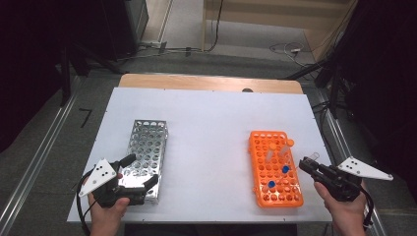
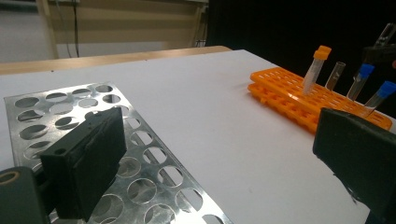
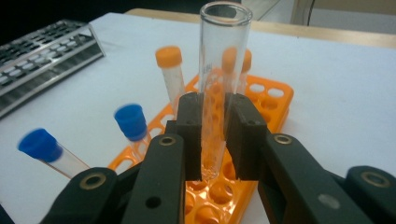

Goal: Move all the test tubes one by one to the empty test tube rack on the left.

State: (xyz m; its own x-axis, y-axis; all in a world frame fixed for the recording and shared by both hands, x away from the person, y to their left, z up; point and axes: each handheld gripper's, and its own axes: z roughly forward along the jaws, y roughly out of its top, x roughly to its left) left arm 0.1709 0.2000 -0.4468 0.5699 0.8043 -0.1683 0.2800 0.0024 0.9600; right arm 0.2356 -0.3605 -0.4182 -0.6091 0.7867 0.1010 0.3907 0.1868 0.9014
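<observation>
My right gripper (image 3: 215, 135) is shut on a clear, open-topped glass tube (image 3: 219, 70), held upright with its bottom just above the orange rack (image 3: 271, 98). In the high view that gripper (image 1: 307, 163) and the tube (image 1: 313, 156) hang beside the orange rack's (image 1: 260, 167) right edge. An orange-capped tube (image 3: 170, 74) and two blue-capped tubes (image 3: 130, 122) (image 3: 41, 145) stand tilted in the rack. My left gripper (image 1: 142, 170) is open, its jaws straddling the near end of the metal rack (image 1: 147, 142). In the left gripper view the gripper (image 2: 219, 158) gapes wide over that rack (image 2: 70, 107).
Both racks lie on a white sheet (image 1: 206, 128) over the table, the metal one at left, the orange one at right. A wide bare strip of sheet (image 2: 196, 107) separates them. The table's far wooden edge (image 1: 206, 81) borders a floor with cables.
</observation>
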